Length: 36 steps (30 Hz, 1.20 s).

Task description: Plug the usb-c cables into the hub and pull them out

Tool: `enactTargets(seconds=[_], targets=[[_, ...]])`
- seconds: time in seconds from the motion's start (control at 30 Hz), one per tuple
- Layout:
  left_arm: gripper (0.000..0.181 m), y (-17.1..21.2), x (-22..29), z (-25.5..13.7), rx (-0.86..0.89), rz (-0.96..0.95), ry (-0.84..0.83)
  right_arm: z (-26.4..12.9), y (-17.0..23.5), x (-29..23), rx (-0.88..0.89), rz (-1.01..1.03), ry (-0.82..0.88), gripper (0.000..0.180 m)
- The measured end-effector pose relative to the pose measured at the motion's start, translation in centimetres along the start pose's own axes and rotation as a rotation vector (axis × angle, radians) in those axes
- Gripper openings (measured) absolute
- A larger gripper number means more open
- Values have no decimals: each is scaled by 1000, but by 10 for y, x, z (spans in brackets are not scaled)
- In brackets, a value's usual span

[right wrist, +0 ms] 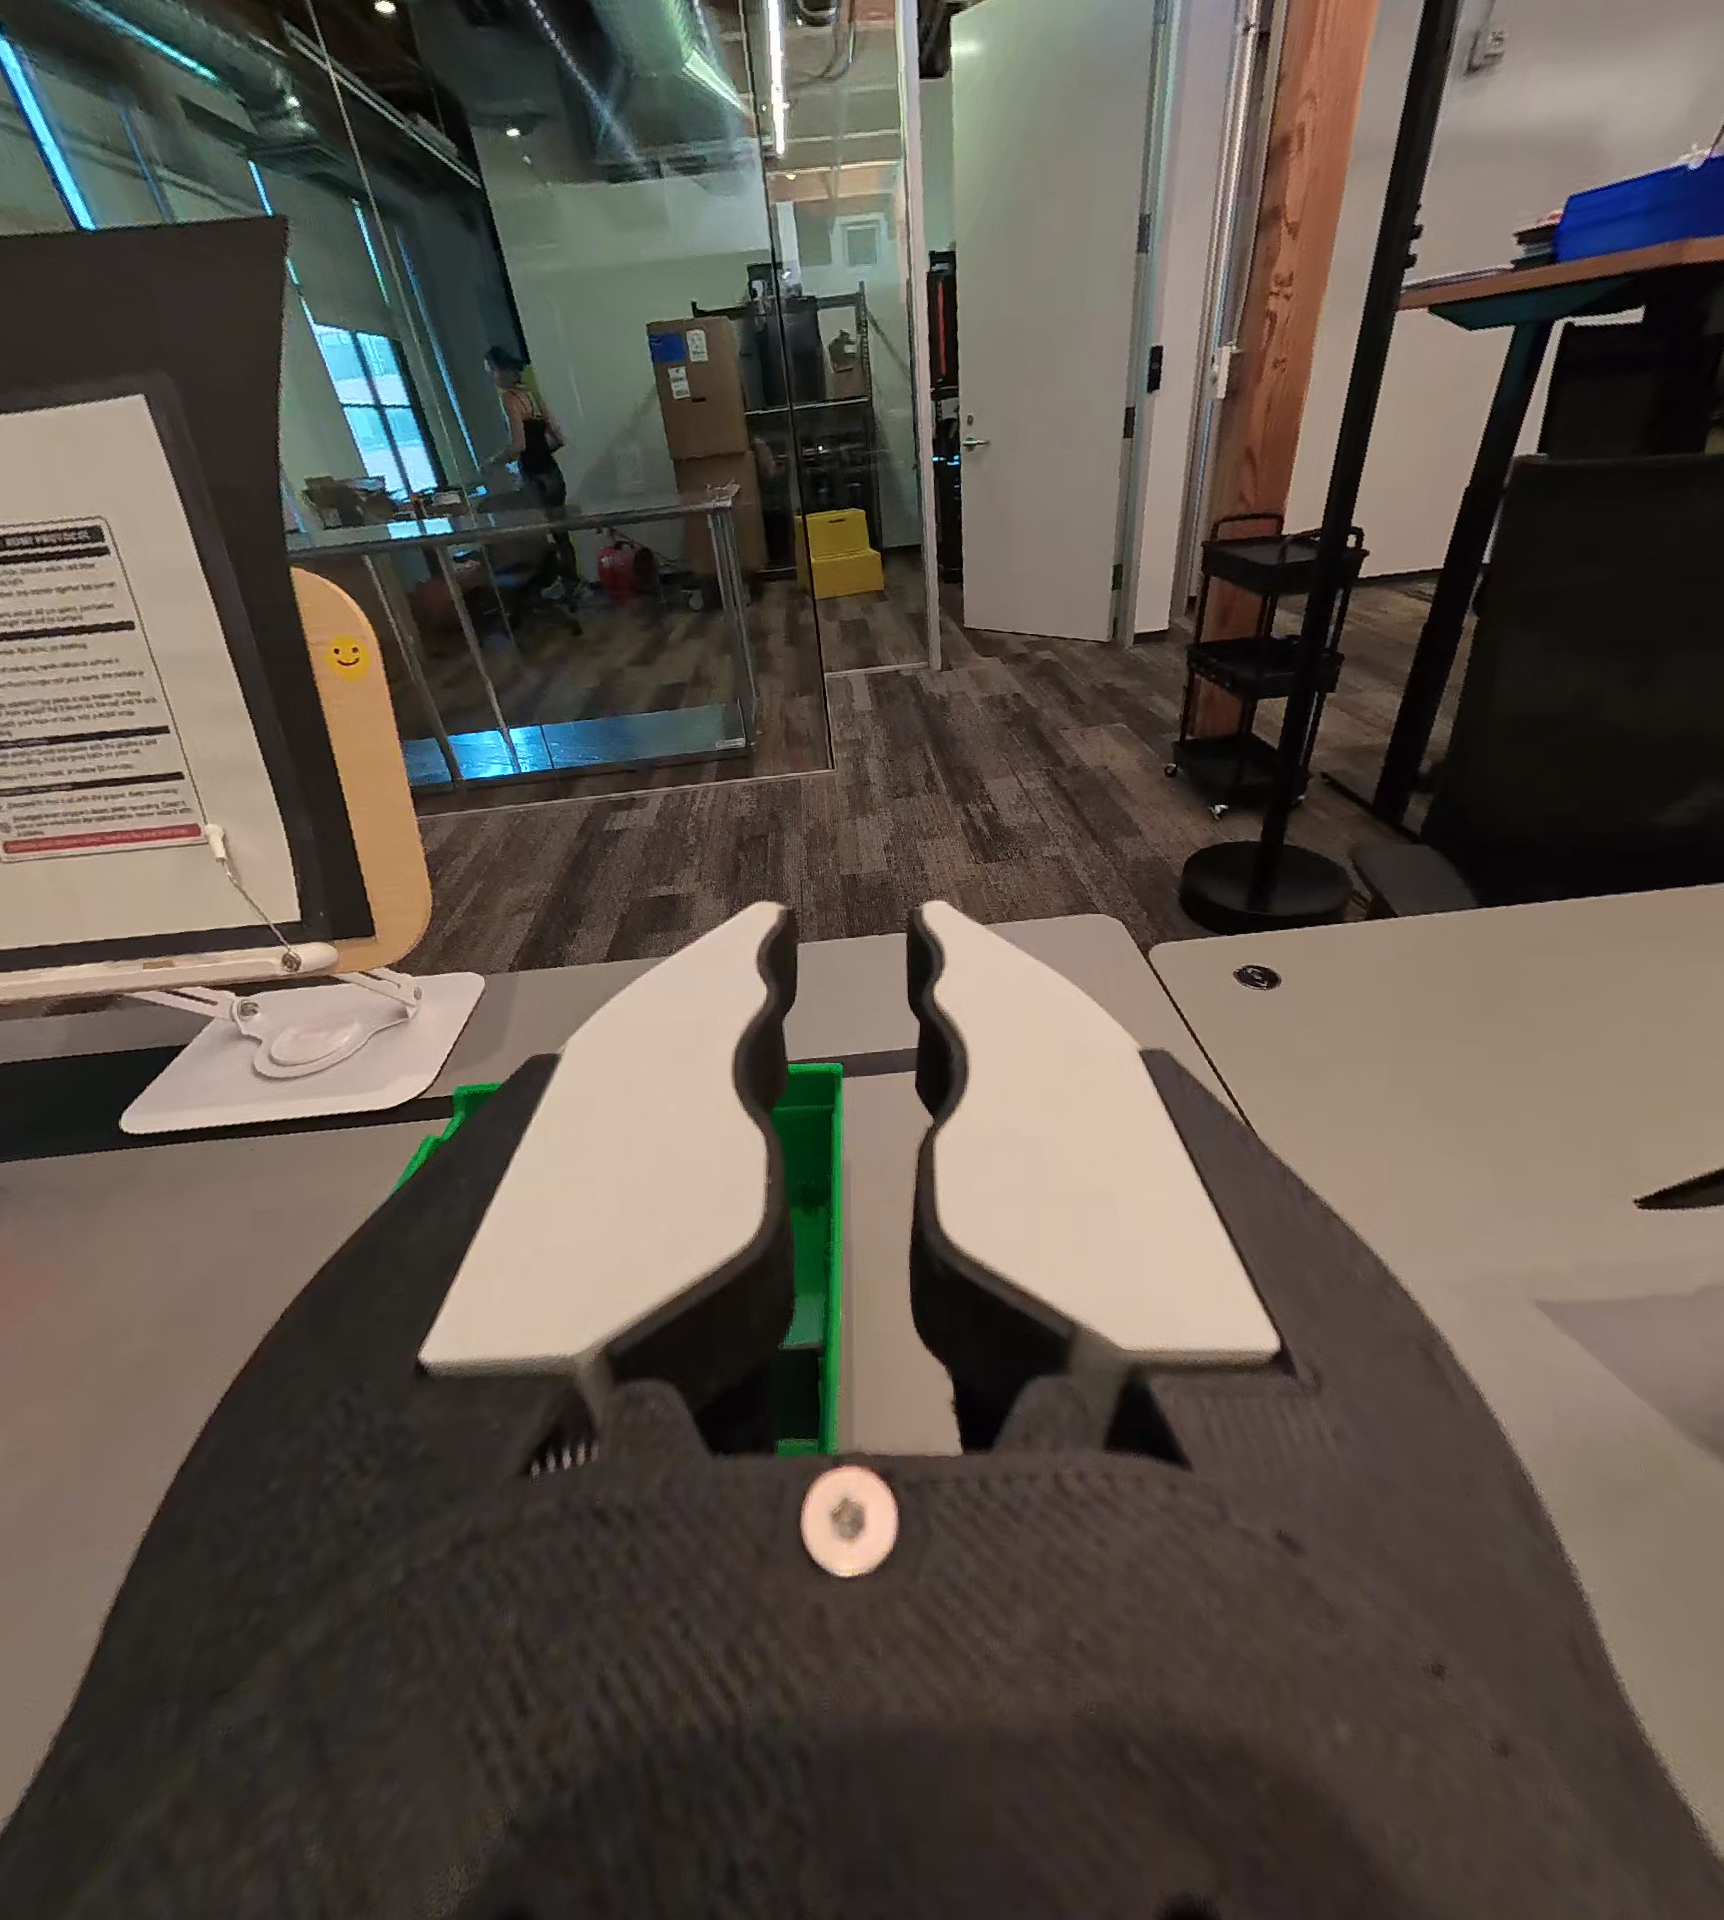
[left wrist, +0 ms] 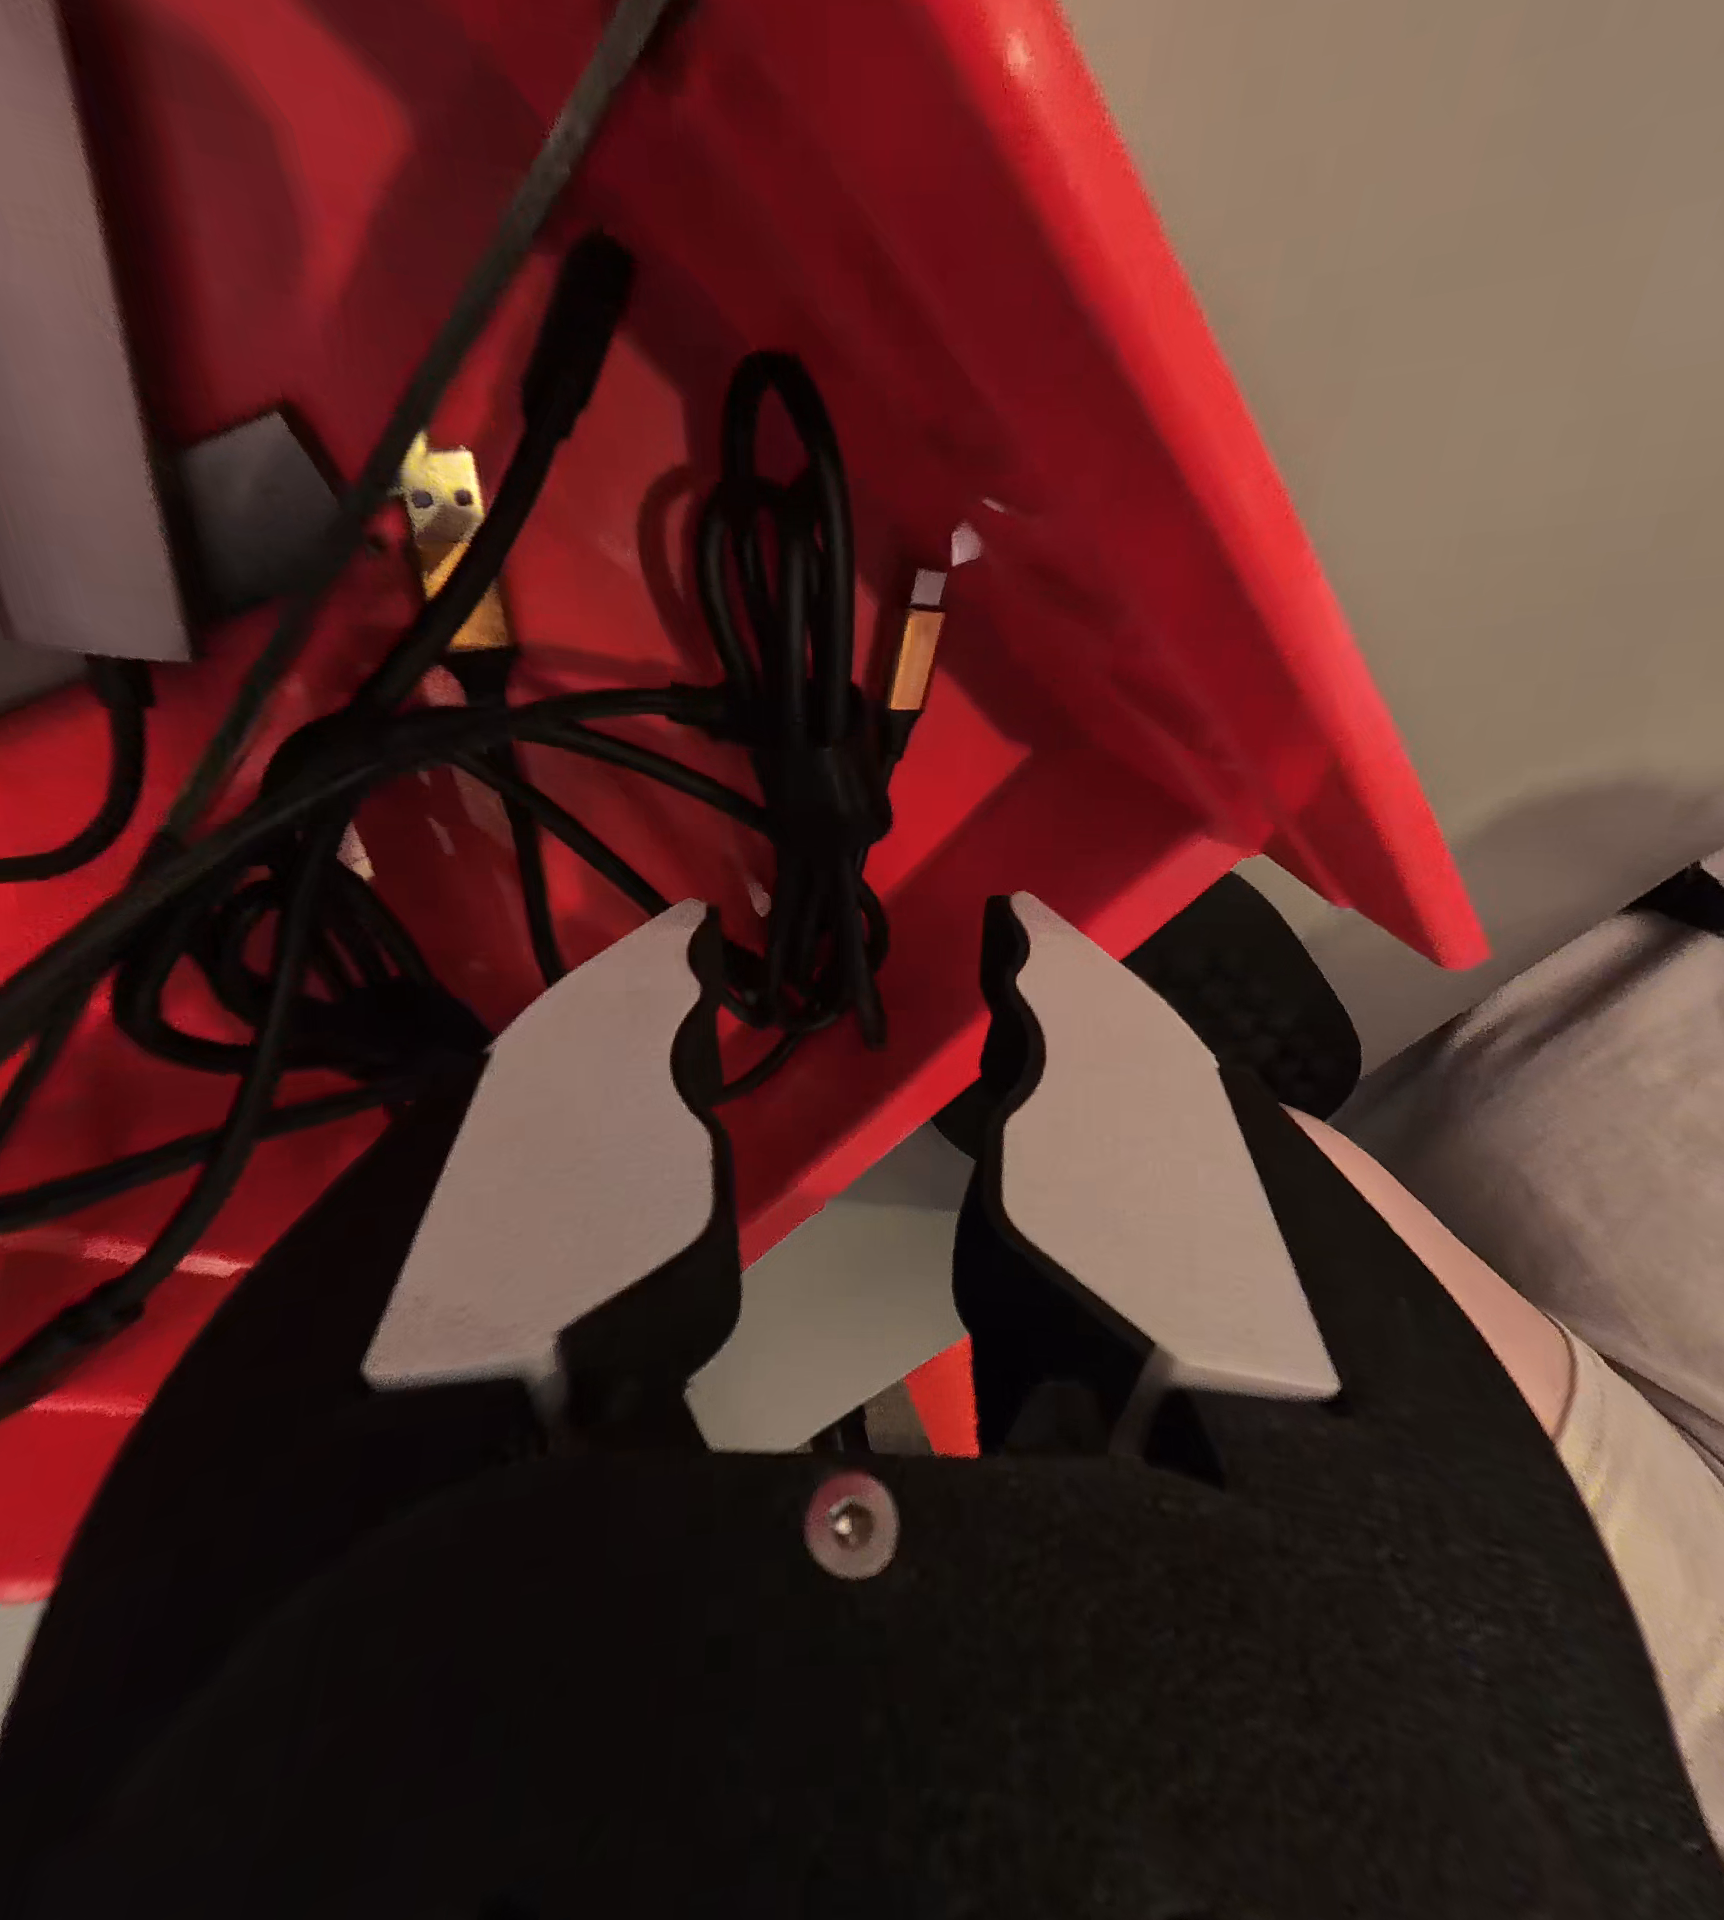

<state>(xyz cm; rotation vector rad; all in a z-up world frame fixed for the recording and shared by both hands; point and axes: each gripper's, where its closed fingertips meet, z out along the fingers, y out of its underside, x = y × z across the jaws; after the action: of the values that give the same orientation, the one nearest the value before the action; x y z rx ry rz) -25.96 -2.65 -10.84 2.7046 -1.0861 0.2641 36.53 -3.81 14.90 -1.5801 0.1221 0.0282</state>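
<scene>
Reaching into red tray (left wrist: 1097, 436) | left gripper (left wrist: 847, 925) agape, empty, over cable tangle (left wrist: 796, 727) | right gripper (right wrist: 850, 935) part-open, empty | we should single out orange plug (left wrist: 915, 655), pinch its shell squarely.

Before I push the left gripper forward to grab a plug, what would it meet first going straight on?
Probably the bundle of black cables lying in the red bin, straight ahead of the open left gripper. The gold plug sits just right of it; depth is hard to judge.
</scene>
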Motion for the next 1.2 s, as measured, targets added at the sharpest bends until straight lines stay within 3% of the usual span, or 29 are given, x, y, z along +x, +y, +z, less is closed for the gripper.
enactTargets(seconds=[0.47,0.57,0.83,1.0,1.2], targets=[[48,16,-20,24,-145,-131,28,3,12,6,-63,-7,18,19],[26,19,-10,25,-161,-138,110,3,15,9,-74,-2,28,19],[15,25,-11,22,-226,-153,37,4,13,6,-54,-2,7,17],[12,26,-7,0,-133,-108,-42,7,16,3,-76,-23,3,17],[11,28,7,-41,94,-147,-99,9,15,-2,-75,-66,4,16]])
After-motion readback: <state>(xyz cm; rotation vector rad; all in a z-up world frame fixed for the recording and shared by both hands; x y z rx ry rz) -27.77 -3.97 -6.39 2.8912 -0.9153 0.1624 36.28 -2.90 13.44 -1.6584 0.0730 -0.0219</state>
